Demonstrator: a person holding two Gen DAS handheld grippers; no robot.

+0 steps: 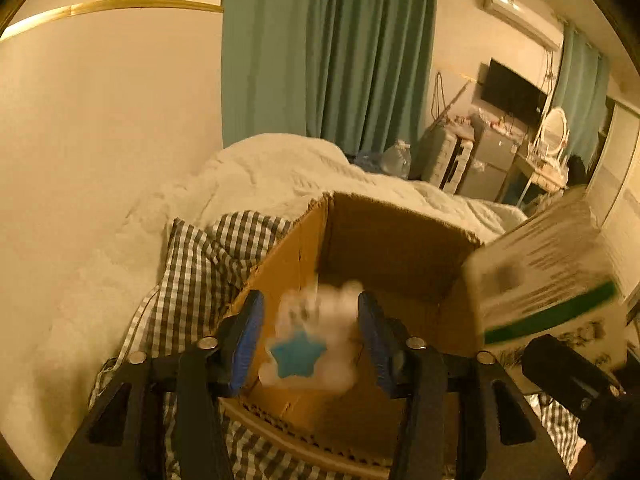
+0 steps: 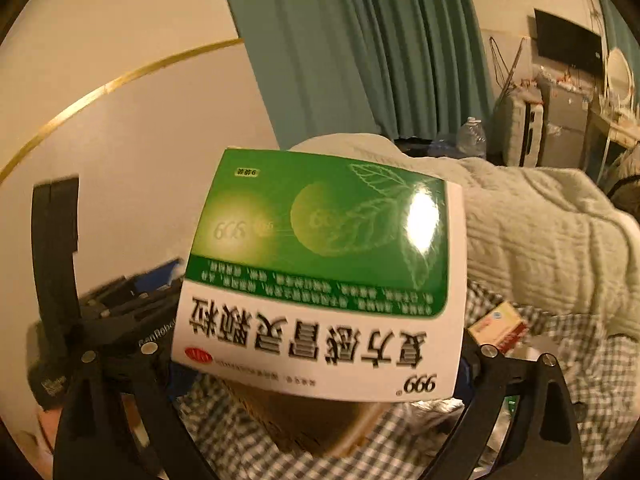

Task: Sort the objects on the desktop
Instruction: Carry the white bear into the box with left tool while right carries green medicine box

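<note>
An open cardboard box (image 1: 400,248) stands on a checked cloth right in front of my left gripper (image 1: 311,299). The blue pads (image 1: 250,332) stand apart, open. Between them, over the box's mouth, is a blurred pale clear item with a blue star (image 1: 298,354); the left pad does not touch it. My right gripper (image 2: 320,372) is shut on a green and white medicine box (image 2: 320,264), which hides its fingertips. That medicine box (image 1: 548,280) hangs tilted over the cardboard box's right rim in the left wrist view. The cardboard box (image 2: 304,420) shows below it in the right wrist view.
The checked cloth (image 1: 200,256) lies on a bed with a white duvet (image 1: 280,168). A small orange and red packet (image 2: 498,326) rests on the cloth to the right. A cream wall is left, a green curtain (image 1: 328,60) behind, and cluttered furniture far right.
</note>
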